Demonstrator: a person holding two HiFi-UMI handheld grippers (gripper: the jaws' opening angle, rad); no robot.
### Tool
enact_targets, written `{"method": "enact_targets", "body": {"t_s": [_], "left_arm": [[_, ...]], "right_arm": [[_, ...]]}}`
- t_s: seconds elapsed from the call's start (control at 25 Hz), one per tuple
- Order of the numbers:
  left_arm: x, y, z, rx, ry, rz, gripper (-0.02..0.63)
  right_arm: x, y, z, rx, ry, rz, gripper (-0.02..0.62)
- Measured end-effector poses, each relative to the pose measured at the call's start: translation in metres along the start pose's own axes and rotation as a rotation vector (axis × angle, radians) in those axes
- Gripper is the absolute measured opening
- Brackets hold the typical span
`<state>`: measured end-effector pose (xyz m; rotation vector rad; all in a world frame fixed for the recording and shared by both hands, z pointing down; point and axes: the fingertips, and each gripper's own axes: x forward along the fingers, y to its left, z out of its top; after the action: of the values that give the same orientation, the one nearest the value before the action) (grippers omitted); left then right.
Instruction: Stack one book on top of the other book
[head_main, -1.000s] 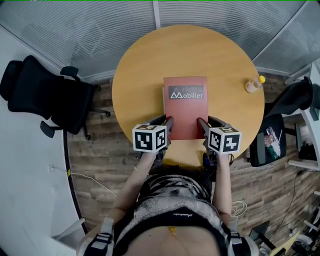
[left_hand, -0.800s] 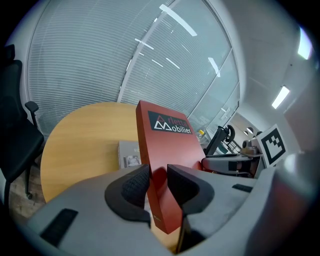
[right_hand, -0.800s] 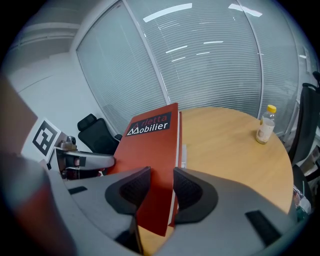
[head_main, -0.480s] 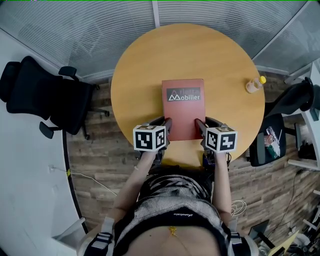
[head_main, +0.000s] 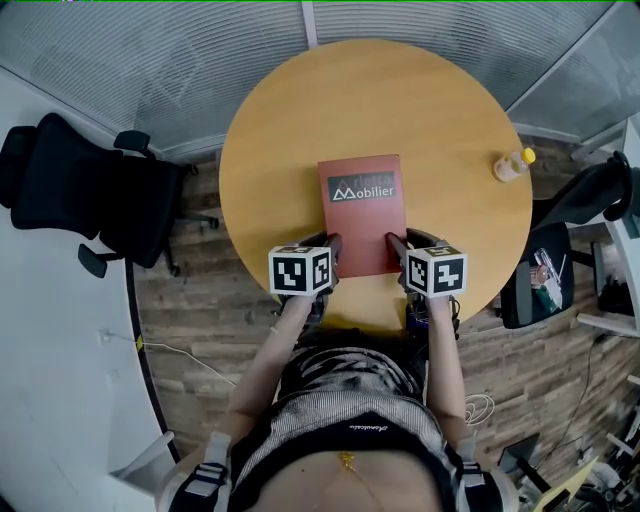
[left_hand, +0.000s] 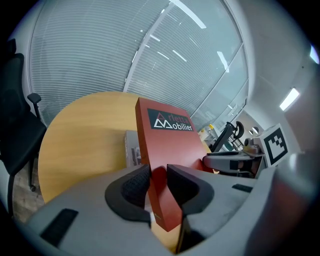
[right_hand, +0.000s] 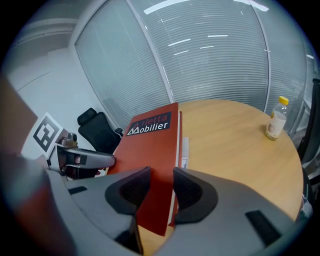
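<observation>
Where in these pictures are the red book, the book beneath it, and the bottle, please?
red book (head_main: 362, 225): head view, bare middle of its cover.
lower book (left_hand: 132, 149): left gripper view, grey strip showing left of the red book.
bottle (head_main: 507, 169): head view, its body below the yellow cap.

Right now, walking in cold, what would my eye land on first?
The red book at the middle of the round wooden table, clamped at its near corners by the left hand-held gripper and the right hand-held gripper. A grey book peeks out beneath it, and a small bottle stands near the table's right edge.
</observation>
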<state>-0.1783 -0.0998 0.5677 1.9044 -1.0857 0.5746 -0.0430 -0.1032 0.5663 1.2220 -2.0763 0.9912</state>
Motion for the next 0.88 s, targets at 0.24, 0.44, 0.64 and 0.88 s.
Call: {"method": "enact_targets", "body": {"t_s": [0.24, 0.44, 0.64, 0.88], "left_arm": [[0.009, 0.005, -0.007, -0.009, 0.026, 0.012, 0.101], [0.016, 0.013, -0.013, -0.013, 0.049, 0.018, 0.101], [0.024, 0.016, -0.02, -0.015, 0.067, 0.022, 0.101], [0.032, 0.021, -0.025, -0.021, 0.084, 0.018, 0.101]], "right_arm": [[0.011, -0.005, -0.009, 0.018, 0.027, 0.002, 0.152], [0.02, -0.007, -0.016, 0.036, 0.046, 0.001, 0.152], [0.028, -0.011, -0.025, 0.039, 0.065, -0.003, 0.152], [0.036, -0.015, -0.03, 0.04, 0.08, -0.009, 0.152]]}}
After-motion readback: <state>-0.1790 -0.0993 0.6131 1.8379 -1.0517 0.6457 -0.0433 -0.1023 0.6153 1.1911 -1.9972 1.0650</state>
